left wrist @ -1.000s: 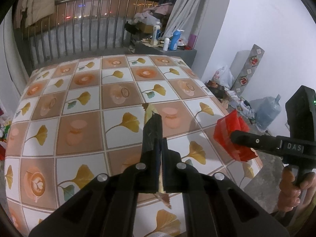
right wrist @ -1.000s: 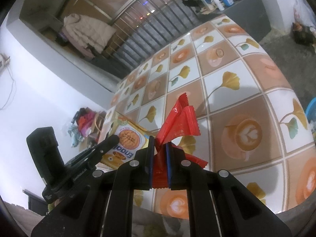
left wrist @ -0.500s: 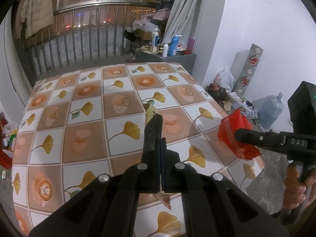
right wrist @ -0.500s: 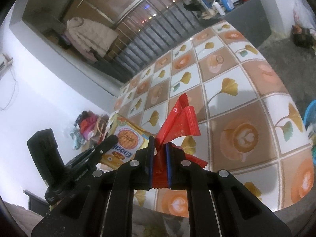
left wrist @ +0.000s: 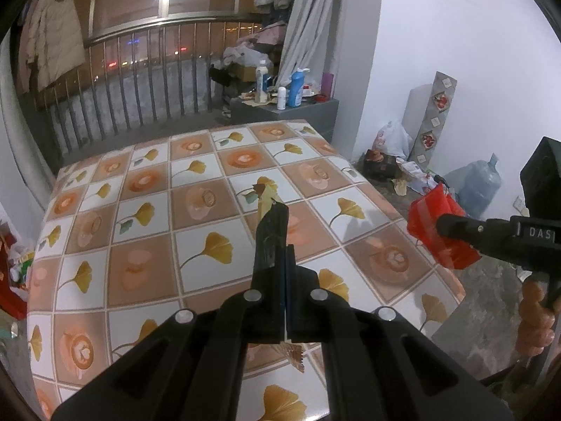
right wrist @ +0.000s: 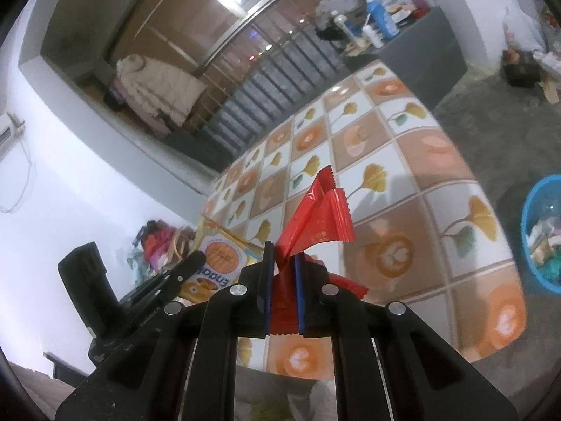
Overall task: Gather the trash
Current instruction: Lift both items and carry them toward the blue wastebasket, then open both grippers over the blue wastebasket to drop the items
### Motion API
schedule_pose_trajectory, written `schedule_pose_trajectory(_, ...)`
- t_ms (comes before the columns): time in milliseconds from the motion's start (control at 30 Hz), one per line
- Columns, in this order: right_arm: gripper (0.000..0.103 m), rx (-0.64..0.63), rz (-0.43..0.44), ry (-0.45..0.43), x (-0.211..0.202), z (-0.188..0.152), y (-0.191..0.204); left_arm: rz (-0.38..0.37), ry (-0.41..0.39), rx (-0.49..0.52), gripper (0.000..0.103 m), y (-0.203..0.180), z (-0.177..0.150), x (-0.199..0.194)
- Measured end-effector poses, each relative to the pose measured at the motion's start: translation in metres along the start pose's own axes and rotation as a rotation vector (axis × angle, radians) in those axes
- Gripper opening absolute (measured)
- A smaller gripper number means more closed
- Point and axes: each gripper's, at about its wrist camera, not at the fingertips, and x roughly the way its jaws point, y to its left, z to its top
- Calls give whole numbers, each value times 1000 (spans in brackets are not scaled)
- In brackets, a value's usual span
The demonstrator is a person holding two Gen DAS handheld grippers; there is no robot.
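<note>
My left gripper (left wrist: 284,263) is shut on a yellow snack packet (left wrist: 262,203), seen edge-on above the tiled table (left wrist: 147,231). In the right wrist view that packet (right wrist: 219,259) shows an orange biscuit picture, held by the left gripper (right wrist: 196,259). My right gripper (right wrist: 283,263) is shut on a red foil wrapper (right wrist: 317,217). It is also in the left wrist view (left wrist: 442,226) with the red wrapper (left wrist: 431,224), past the table's right edge. Both are raised off the table.
A blue basin (right wrist: 541,235) with rubbish sits on the floor right of the table. A grey cabinet (left wrist: 287,112) with bottles stands behind the table. A water jug (left wrist: 478,184) and bags lie by the right wall. Railing (left wrist: 140,94) at the back.
Both grippers have risen and drawn back from the table, still holding their wrappers. The right gripper has swung rightward, so the blue basin now shows.
</note>
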Motion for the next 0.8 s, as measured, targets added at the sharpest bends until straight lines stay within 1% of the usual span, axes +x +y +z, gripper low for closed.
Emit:
schedule_pose_trajectory(133,9,21,-23,-45,-19,4,-13,-15,-18,17,0,-7,7,-2)
schedule_pose_trajectory(200,9,29,-37,-76,-32,6,-20,-35,-32,27,0,-12,14,-3)
schedule_pose_trajectory(300,9,51,-71,-143,-56,11,-32,-84,-53,44,0,-21,29,-4)
schedule_pose_trajectory(367,9,73,-101,-200,-78,13,-43,-133,-63,56,0,-30,41,-4)
schedule_pose_trajectory(533,9,133,-177,-300,-120,8,-72,-247,-77,102,0,-60,65,3)
schedule_pose_trajectory(633,9,183,-232,-350,-144,1,-94,-338,-51,129,0,-87,81,16)
schedule_pose_trajectory(700,9,221,-257,-375,-156,-4,-111,-380,-32,151,0,-107,89,25)
schedule_pose_trajectory(800,9,273,-287,-391,-166,-10,-134,-460,19,206,0,-153,101,46)
